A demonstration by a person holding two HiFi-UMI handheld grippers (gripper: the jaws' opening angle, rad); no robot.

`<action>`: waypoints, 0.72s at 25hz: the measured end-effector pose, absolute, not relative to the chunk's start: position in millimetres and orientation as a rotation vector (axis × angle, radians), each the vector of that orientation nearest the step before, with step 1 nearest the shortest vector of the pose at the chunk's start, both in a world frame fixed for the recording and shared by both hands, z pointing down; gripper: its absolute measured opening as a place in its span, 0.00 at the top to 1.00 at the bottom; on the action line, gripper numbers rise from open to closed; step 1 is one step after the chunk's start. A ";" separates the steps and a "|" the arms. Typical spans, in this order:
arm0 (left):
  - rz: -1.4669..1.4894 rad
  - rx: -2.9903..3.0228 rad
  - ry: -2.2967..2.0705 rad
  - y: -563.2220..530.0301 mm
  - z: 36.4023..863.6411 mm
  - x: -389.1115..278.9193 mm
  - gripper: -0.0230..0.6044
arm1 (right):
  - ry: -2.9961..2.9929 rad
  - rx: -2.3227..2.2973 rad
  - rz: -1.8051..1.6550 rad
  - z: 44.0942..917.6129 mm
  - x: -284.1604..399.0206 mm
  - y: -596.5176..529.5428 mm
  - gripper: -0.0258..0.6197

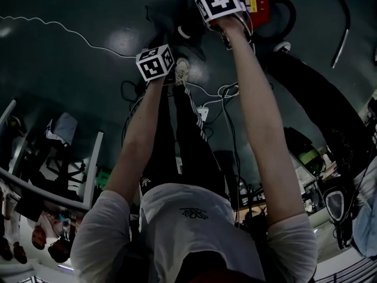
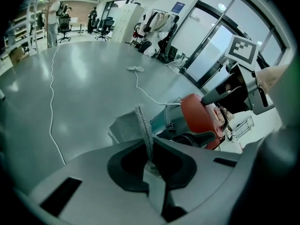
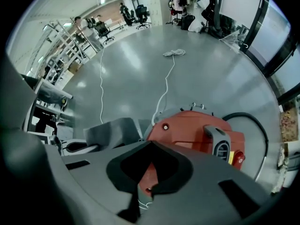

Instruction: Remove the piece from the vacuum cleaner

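Note:
The red vacuum cleaner (image 3: 197, 130) stands on the grey floor, also in the head view as the vacuum (image 1: 256, 2) at the top. A grey boxy piece (image 3: 112, 131) sits against its left side, seen too as the piece (image 2: 129, 125) in the left gripper view. My right gripper (image 2: 204, 99) hovers over the vacuum's top, its marker cube (image 1: 220, 2) above the red body; its own view does not show its fingertips. My left gripper (image 2: 140, 114) is short of the grey piece, jaws pressed into one thin dotted strip with nothing between them.
A white cable (image 2: 51, 102) trails across the floor, and another cable (image 3: 166, 78) runs to the vacuum. A black hose (image 3: 255, 125) loops at its right. Office chairs (image 2: 101, 25), shelving (image 3: 56, 55) and a standing person (image 2: 52, 13) are far off. My shoe (image 1: 181, 69) and cables (image 1: 218, 93) lie below.

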State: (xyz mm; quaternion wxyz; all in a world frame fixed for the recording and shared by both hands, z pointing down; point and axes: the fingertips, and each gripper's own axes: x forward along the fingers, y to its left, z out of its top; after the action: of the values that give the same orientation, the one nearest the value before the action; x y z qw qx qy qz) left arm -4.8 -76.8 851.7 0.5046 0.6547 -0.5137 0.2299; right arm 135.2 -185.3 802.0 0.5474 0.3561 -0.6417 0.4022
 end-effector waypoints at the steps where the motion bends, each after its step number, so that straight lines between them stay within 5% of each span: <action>1: 0.559 1.583 -1.235 -76.6 852.5 -3.7 0.93 | -1.518 0.844 0.956 802.5 136.5 -185.8 0.94; 18: 0.731 1.646 -1.267 -34.0 856.7 -45.9 0.93 | -1.543 0.840 0.909 802.5 134.5 -183.3 0.94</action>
State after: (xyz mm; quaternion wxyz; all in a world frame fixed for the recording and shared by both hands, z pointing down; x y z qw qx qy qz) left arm -45.9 -34.0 856.7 0.4525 0.6666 -0.5131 0.2958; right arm 134.5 -183.3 802.5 0.5496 0.3550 -0.6516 0.3839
